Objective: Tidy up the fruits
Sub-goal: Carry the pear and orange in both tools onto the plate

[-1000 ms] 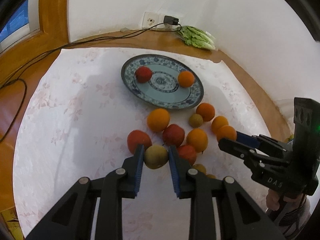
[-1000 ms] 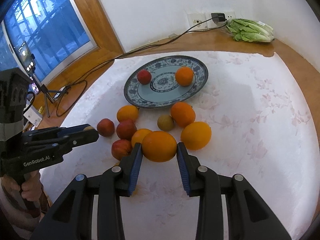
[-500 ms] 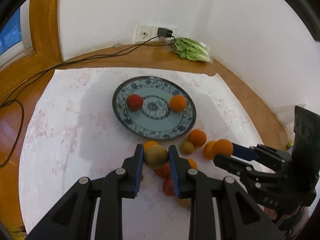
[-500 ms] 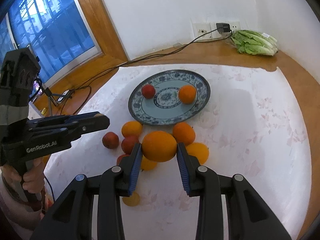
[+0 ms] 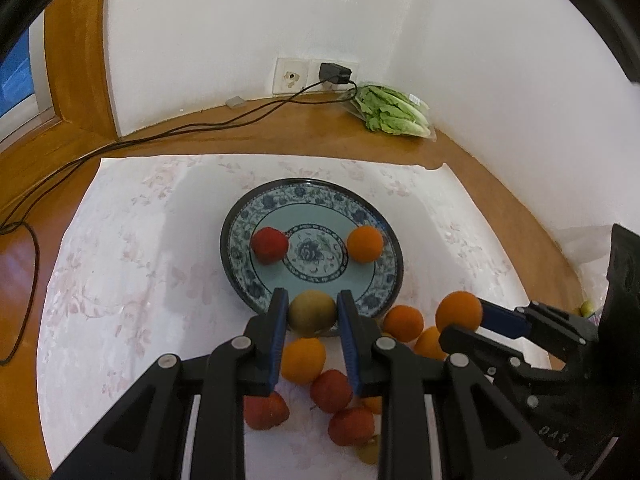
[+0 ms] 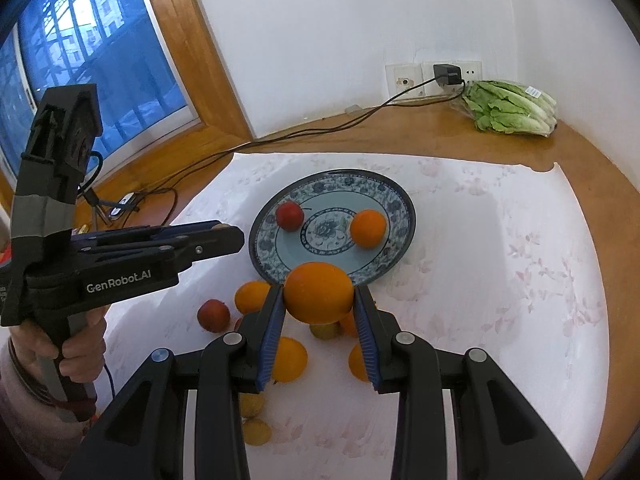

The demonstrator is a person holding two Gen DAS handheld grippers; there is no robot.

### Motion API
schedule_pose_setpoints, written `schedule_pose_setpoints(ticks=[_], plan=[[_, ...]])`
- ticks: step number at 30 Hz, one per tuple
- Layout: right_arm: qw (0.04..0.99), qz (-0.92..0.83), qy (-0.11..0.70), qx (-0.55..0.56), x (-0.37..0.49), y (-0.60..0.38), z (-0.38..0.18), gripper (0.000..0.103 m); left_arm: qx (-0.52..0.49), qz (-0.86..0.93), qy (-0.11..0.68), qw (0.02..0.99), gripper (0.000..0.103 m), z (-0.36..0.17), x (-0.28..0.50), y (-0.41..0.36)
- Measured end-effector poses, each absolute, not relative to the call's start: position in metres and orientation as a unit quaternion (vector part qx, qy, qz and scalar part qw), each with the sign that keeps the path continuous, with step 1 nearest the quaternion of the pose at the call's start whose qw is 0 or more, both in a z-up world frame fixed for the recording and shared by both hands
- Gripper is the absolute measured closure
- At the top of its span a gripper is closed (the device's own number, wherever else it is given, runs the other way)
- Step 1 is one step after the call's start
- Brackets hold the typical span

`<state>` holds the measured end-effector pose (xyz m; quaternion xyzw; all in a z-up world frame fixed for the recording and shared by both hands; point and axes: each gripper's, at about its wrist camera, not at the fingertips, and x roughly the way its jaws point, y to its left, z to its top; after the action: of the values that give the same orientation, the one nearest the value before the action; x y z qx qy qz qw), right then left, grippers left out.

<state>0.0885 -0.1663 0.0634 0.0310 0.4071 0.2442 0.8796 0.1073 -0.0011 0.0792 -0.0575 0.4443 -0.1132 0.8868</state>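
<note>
My left gripper is shut on a yellow-green fruit, held in the air at the near rim of the blue patterned plate. My right gripper is shut on a large orange, also lifted, just short of the plate. On the plate lie a red fruit and an orange. Several loose oranges and red fruits lie on the white cloth below both grippers. The right gripper also shows at the right of the left wrist view.
A bag of lettuce lies at the back by the wall socket with a plugged charger. Black cables run over the wooden ledge to the left. A window is at the left. A hand holds the left gripper's handle.
Both grippers have risen and moved toward the plate with their fruits still held. The loose fruit pile now sits lower in both views.
</note>
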Motion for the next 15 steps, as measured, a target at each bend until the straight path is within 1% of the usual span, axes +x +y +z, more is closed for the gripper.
schedule_pose_setpoints(ticks=[15], plan=[[0.877,0.24,0.414,0.039,0.115,-0.165,0.057,0.067,-0.06,-0.102,0.454,0.883,0.077,0.06,0.138,0.0]])
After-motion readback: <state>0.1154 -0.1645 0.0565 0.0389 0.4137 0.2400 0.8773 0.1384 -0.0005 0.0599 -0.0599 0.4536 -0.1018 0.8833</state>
